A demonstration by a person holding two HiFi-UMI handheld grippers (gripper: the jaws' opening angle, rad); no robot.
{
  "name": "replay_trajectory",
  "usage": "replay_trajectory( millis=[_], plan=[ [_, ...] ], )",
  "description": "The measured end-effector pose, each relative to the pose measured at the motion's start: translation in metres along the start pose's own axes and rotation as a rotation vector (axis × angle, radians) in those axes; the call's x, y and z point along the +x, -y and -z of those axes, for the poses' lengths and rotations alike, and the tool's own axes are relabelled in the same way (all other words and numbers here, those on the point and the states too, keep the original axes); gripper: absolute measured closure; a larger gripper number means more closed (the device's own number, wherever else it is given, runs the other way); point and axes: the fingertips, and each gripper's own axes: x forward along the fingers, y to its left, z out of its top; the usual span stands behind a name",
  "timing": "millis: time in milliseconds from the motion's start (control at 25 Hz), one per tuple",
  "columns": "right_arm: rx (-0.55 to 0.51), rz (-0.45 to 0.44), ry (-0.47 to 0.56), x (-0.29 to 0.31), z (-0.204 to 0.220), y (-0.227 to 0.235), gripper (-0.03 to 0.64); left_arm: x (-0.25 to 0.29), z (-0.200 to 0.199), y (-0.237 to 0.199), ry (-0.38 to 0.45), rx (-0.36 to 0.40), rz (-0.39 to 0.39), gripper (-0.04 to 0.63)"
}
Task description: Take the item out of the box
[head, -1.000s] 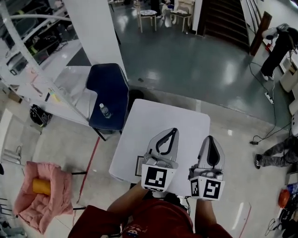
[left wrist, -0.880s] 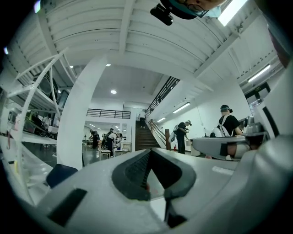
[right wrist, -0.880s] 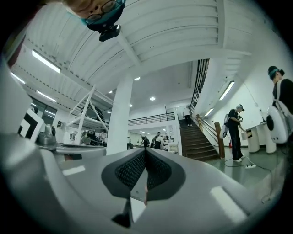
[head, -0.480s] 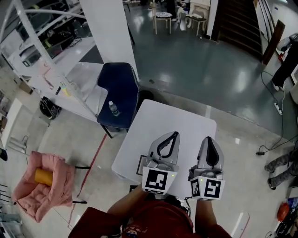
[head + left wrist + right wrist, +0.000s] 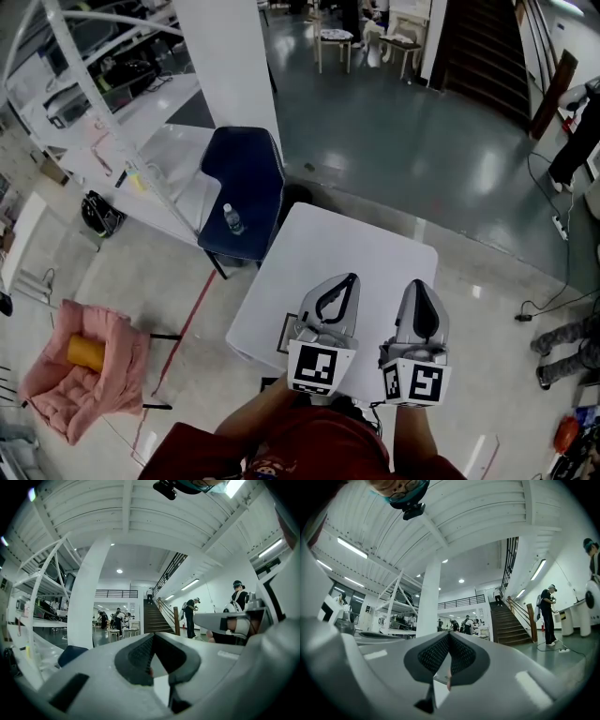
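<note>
No box or item shows in any view. In the head view my left gripper point(image 5: 351, 277) and right gripper point(image 5: 419, 284) hang side by side over the near part of a white square table point(image 5: 347, 239), both pointing away from me. Both are shut with nothing between the jaws. In the left gripper view the tips of the left gripper point(image 5: 152, 637) meet, and the right gripper's body point(image 5: 234, 620) shows at the right. The right gripper view shows the right gripper point(image 5: 449, 633) shut as well.
A flat dark-edged square point(image 5: 283, 333) lies at the table's near left edge, partly under my left gripper. A blue chair point(image 5: 242, 178) with a bottle point(image 5: 233, 219) stands left of the table. Further left are a white pillar point(image 5: 230, 66) and a pink seat point(image 5: 80, 375).
The left gripper has sunk slightly in the picture toward the table's near edge. The head view has shifted, so the floor and chair sit further right. Both grippers stay shut.
</note>
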Motion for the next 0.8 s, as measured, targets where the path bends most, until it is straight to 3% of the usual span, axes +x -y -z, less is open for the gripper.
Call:
replay_trajectory(
  millis=[800],
  plan=[
    [-0.005, -0.021, -0.006, 0.005, 0.006, -0.003, 0.615, -0.014, 0.064, 0.008, -0.178, -0.021, 0.021, 0.589]
  ],
)
